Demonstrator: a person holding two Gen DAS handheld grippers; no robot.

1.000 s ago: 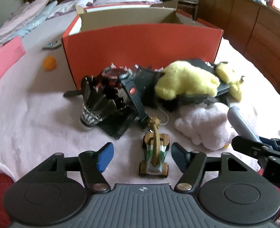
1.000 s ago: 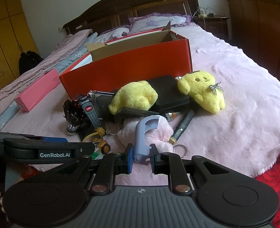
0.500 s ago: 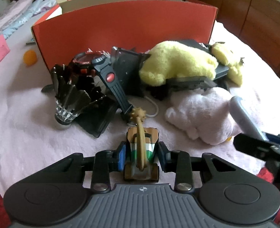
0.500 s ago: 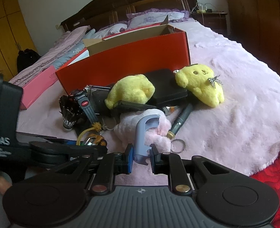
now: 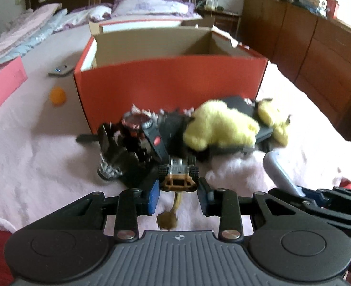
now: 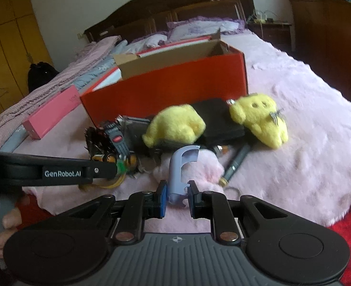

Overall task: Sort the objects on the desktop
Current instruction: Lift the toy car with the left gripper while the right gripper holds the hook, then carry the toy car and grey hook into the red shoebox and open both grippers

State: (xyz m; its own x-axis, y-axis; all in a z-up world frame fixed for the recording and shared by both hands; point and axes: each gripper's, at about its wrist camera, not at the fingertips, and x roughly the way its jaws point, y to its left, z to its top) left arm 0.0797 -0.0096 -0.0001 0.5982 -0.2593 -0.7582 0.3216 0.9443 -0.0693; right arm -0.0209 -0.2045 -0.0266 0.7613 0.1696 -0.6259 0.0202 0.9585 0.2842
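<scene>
left claw (image 5: 178,191) gripping toy car (image 5: 178,175), red box (image 5: 170,88)

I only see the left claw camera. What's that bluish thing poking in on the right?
Observer: A pale blue plastic hook, with the right claw shut on its lower end.
Child: Is anything hiding past the pink fluffy thing?
Observer: A dark pen lies beside it, with a metal ring near its tip.
Child: How does my toy car look from there?
Observer: It shows a green patch on its side, gripped in the left claw.
</scene>
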